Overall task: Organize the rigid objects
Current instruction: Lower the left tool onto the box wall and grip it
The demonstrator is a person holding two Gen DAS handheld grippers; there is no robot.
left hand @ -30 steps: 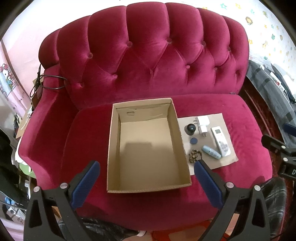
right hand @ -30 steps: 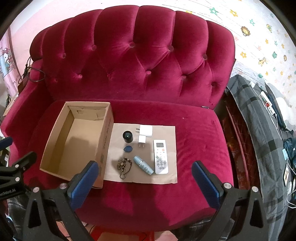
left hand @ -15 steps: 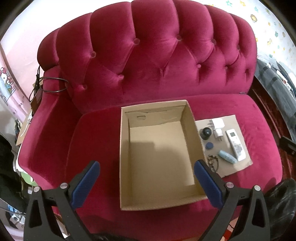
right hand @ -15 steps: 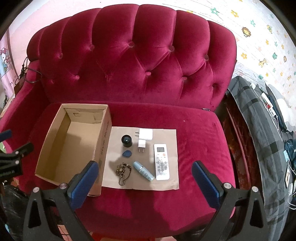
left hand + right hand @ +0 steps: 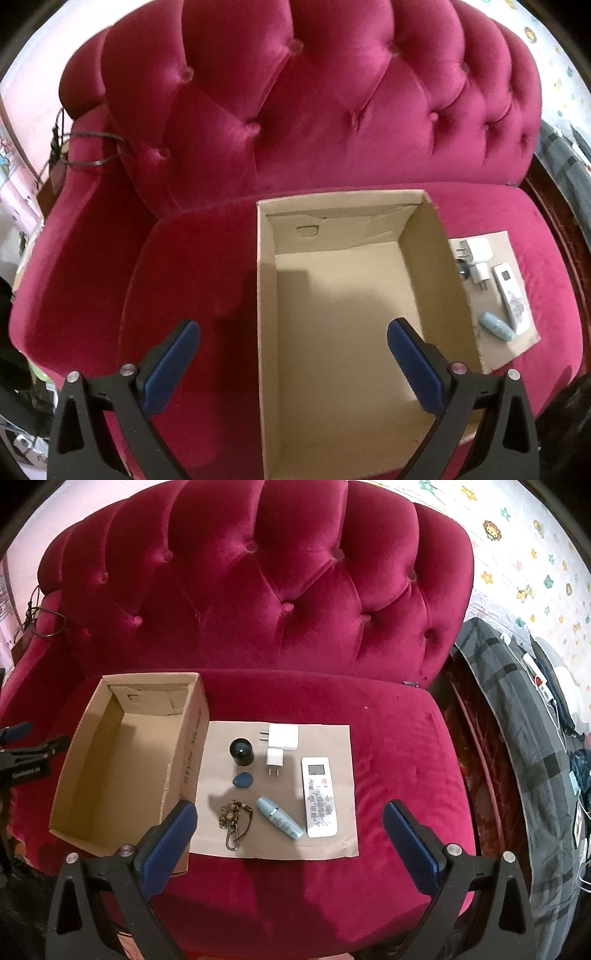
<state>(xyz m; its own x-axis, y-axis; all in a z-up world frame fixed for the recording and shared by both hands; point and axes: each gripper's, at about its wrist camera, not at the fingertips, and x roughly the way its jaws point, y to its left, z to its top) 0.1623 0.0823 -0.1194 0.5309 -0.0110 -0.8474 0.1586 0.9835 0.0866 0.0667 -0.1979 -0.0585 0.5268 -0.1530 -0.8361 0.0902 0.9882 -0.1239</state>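
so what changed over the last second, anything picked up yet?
Nothing grabbed. The left gripper moved in over the cardboard box; the right gripper eased closer to the brown mat. Both stay open and empty; box and mat items haven't moved.

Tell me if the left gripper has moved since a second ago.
Yes. The left gripper has moved in toward the cardboard box, which now looms larger and reaches the frame's bottom edge.

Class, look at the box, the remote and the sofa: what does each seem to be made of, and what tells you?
Box: plain brown cardboard, matte, with a rough torn edge.
Remote: probably hard white plastic, smooth, with a small screen and rows of buttons.
Sofa: red velvet-like fabric, softly shiny, buttoned into tufts.
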